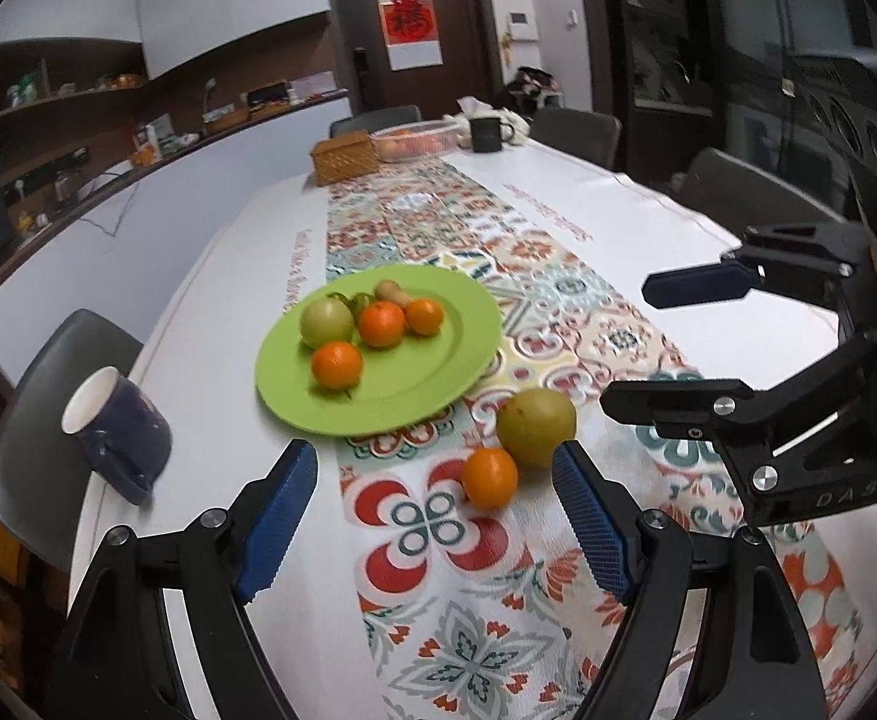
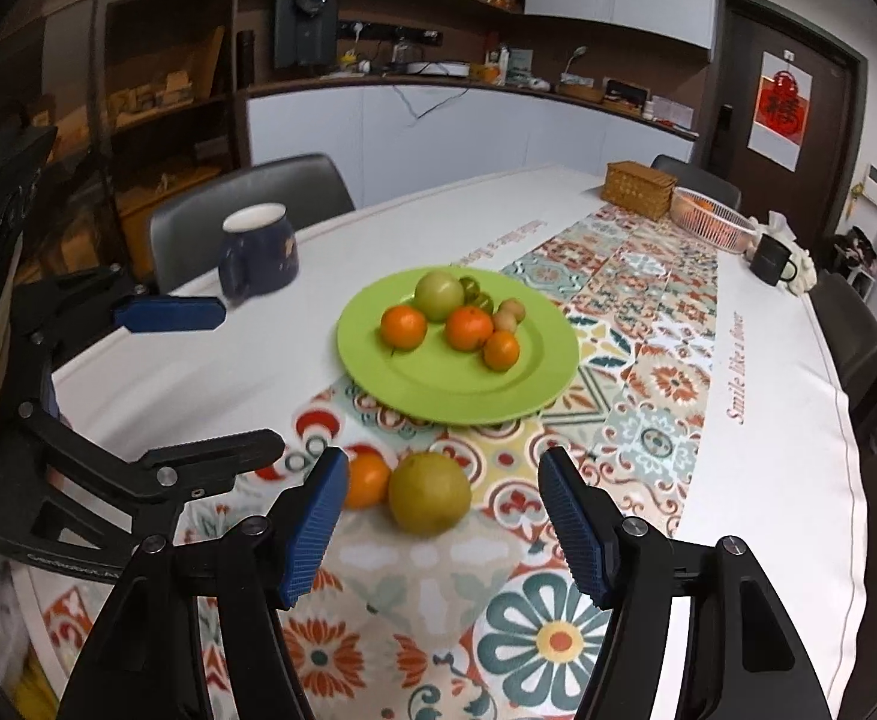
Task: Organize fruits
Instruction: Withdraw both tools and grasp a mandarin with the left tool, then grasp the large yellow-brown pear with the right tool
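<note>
A green plate (image 1: 426, 384) (image 2: 438, 396) on the patterned runner holds a green apple (image 1: 326, 322) (image 2: 438, 295), three oranges (image 1: 381, 324) (image 2: 468, 327) and small brownish fruits (image 2: 505, 318). A yellow-green pear (image 1: 535, 426) (image 2: 429, 492) and an orange (image 1: 489, 477) (image 2: 366, 478) lie on the runner in front of the plate. My left gripper (image 1: 435, 468) is open and empty, just short of the loose orange. My right gripper (image 2: 441, 480) is open, its fingers either side of the pear, apart from it. Each gripper shows in the other's view.
A dark blue mug (image 1: 120, 438) (image 2: 261, 249) stands left of the plate. At the table's far end are a wicker box (image 1: 345, 156) (image 2: 639, 187), a basket of fruit (image 1: 417, 141) (image 2: 711, 219) and a black mug (image 1: 486, 133) (image 2: 771, 261). Chairs surround the table.
</note>
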The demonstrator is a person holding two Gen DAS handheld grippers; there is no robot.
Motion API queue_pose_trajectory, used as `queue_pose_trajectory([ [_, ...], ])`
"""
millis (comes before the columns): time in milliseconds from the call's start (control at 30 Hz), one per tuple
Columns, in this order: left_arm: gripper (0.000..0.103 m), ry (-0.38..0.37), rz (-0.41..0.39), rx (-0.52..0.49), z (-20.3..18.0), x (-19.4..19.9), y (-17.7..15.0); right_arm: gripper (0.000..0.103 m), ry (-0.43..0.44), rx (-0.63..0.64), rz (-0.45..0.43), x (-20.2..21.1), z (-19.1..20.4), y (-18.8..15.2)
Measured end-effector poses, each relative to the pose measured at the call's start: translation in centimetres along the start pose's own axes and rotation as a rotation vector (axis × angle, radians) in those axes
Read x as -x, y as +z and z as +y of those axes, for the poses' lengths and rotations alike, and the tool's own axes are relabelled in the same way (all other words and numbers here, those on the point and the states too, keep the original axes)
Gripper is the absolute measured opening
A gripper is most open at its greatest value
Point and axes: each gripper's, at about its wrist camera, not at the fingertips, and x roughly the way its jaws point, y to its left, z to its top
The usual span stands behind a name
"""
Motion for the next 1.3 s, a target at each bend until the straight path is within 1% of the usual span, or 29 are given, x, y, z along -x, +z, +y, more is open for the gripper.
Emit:
queue_pose_trajectory([
  [200,0.08,-0.036,0.032,-0.057,-1.0,-2.4,-1.0,0.066,0.014,0.056,0.058,-1.9,0.3,-1.5],
  [267,0.08,-0.048,0.053,-0.049,-0.9,-3.4,-1.3,0.066,0.012,0.064,0.079,-2.5,0.2,-2.0],
  [367,0.076,-0.069,0.082,-0.027,-0.7,-4.9,-1.4,0.066,0.008,0.061,0.104,-3.3,0.0,-2.5],
  [433,0.071,-0.074,0.106,-0.023,-0.7,-5.9,-1.5,0.066,0.005,0.05,0.121,-3.9,-0.3,-2.8],
  [533,0.068,-0.083,0.133,-0.02,-0.8,-7.1,-1.6,0.066,0.004,0.032,0.14,-4.7,-0.7,-3.3],
  [633,0.064,-0.095,0.15,-0.015,-1.0,-7.9,-1.6,0.066,0.003,0.018,0.149,-5.1,-1.0,-3.6],
  [767,0.059,-0.116,0.157,0.016,-0.8,-8.6,-1.4,0.066,0.011,0.001,0.154,-5.4,-1.1,-3.7],
  [800,0.055,-0.122,0.159,0.022,-0.8,-8.7,-1.4,0.066,0.013,-0.002,0.153,-5.4,-1.1,-3.8],
  [833,0.048,-0.129,0.162,0.028,-0.7,-8.8,-1.4,0.066,0.014,-0.005,0.152,-5.4,-1.1,-3.8],
  [867,0.045,-0.137,0.165,0.035,-0.7,-8.8,-1.4,0.066,0.014,-0.008,0.152,-5.5,-1.1,-3.8],
  [933,0.033,-0.152,0.168,0.048,-0.6,-8.9,-1.5,0.066,0.021,-0.017,0.15,-5.6,-1.2,-3.7],
  [1000,0.033,-0.159,0.17,0.066,-0.4,-8.9,-1.5,0.066,0.028,-0.027,0.146,-5.7,-1.1,-3.6],
  [1100,0.033,-0.141,0.175,0.089,-0.1,-8.6,-1.6,0.066,0.038,-0.039,0.139,-5.9,-1.0,-3.4],
  [1300,0.032,-0.062,0.185,0.16,2.0,-7.0,-2.1,0.066,0.054,-0.088,0.125,-6.7,-0.8,-2.8],
])
